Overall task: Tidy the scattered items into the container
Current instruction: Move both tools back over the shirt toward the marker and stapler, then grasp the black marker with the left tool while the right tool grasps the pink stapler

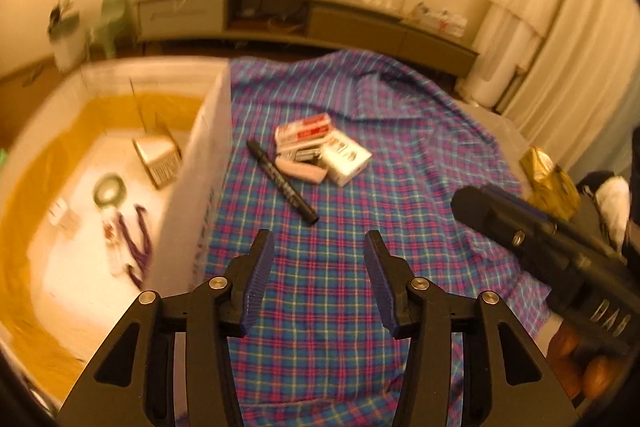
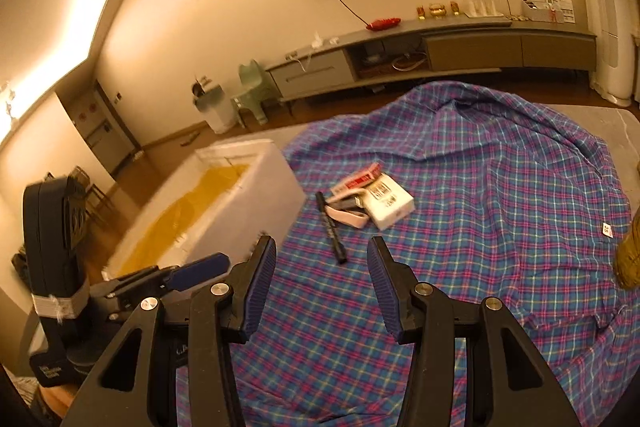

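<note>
Grippers, your left [image 1: 319, 247] and right [image 2: 321, 253], gape empty. Ahead lies the black marker pen [image 1: 282, 182]; left, the white foam box [image 1: 208, 131].

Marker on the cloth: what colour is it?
Black marker, cap included; clearest in the left wrist view.

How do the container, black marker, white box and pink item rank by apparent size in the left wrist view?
1. container, far the largest
2. black marker, longest small item
3. white box
4. pink item, partly hidden, so its rank against the box is unsure

Both wrist views look steeply down, sharing the plaid cloth [image 1: 320, 287] [image 2: 460, 227].
</note>
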{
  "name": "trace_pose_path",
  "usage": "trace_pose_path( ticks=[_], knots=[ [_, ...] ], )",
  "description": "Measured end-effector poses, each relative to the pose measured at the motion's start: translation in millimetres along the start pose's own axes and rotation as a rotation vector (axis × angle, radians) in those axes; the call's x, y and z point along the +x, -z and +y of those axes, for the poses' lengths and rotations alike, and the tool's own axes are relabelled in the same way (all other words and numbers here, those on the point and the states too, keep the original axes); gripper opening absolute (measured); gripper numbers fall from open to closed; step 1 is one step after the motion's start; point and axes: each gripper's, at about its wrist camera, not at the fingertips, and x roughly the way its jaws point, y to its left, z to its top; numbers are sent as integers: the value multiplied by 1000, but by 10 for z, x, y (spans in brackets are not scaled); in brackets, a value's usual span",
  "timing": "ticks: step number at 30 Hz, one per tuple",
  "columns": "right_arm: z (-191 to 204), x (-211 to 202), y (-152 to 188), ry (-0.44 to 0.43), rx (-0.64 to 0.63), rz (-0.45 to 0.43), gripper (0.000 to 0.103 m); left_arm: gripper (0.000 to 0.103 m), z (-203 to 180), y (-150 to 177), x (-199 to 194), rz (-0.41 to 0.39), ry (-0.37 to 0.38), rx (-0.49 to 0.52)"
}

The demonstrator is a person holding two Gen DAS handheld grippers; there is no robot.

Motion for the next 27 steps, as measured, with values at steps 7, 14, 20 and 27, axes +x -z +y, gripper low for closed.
trace_pose_path(
  ticks=[7,14,20,27],
  knots=[
    [-126,527,-161,106,-154,40,52,52,148,-190,619,63,-47,-117],
    [-363,1119,-319,134,-237,113,61,54,213,-279,1060,81,-105,-136],
    [-533,1514,-389,115,-271,150,64,54,192,-267,1300,99,-153,-66],
    [-428,1797,-389,39,-324,147,77,53,185,-236,1406,86,-168,18]
  ],
)
